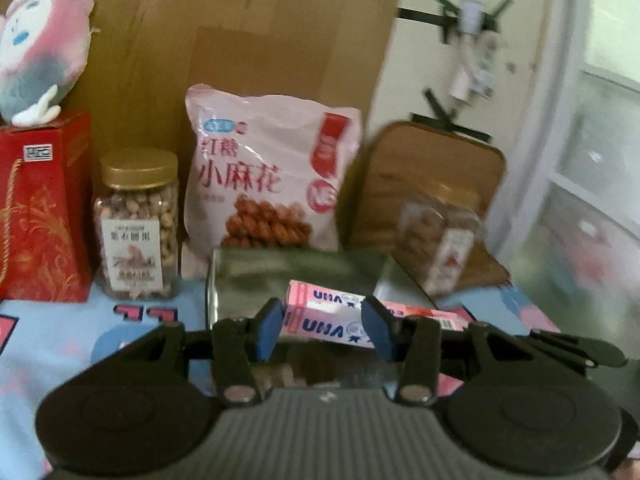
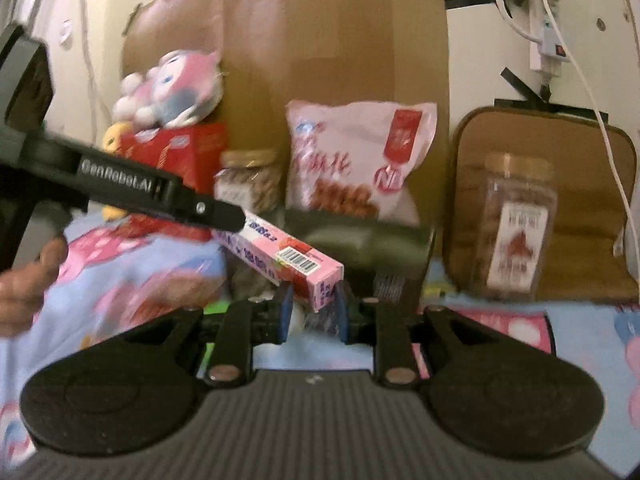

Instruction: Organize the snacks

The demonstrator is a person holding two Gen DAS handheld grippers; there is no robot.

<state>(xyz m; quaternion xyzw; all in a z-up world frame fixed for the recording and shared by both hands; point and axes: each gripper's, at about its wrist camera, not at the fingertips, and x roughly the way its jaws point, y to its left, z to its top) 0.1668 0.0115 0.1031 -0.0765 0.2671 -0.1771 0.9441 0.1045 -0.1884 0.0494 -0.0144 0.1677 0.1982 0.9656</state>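
A long pink candy box (image 1: 316, 300) printed with blue letters hangs above the blue cartoon cloth (image 1: 60, 340), held at both ends. My left gripper (image 1: 322, 330) is shut on one end, its blue pads pressing the sides. In the right wrist view my right gripper (image 2: 312, 312) is shut on the barcode end of the same box (image 2: 288, 256). The left gripper's black finger (image 2: 224, 214) reaches in from the left to the far end. A shiny metal tin (image 1: 296, 276) stands just behind and under the box.
Along the back stand a red gift box (image 1: 40, 208) with a plush toy (image 1: 40, 52) on it, a gold-lidded nut jar (image 1: 138, 224) and a pink snack bag (image 1: 268, 176). A second jar (image 2: 516, 224) leans on a brown cushion (image 2: 580, 200). A hand (image 2: 24, 280) is at the left.
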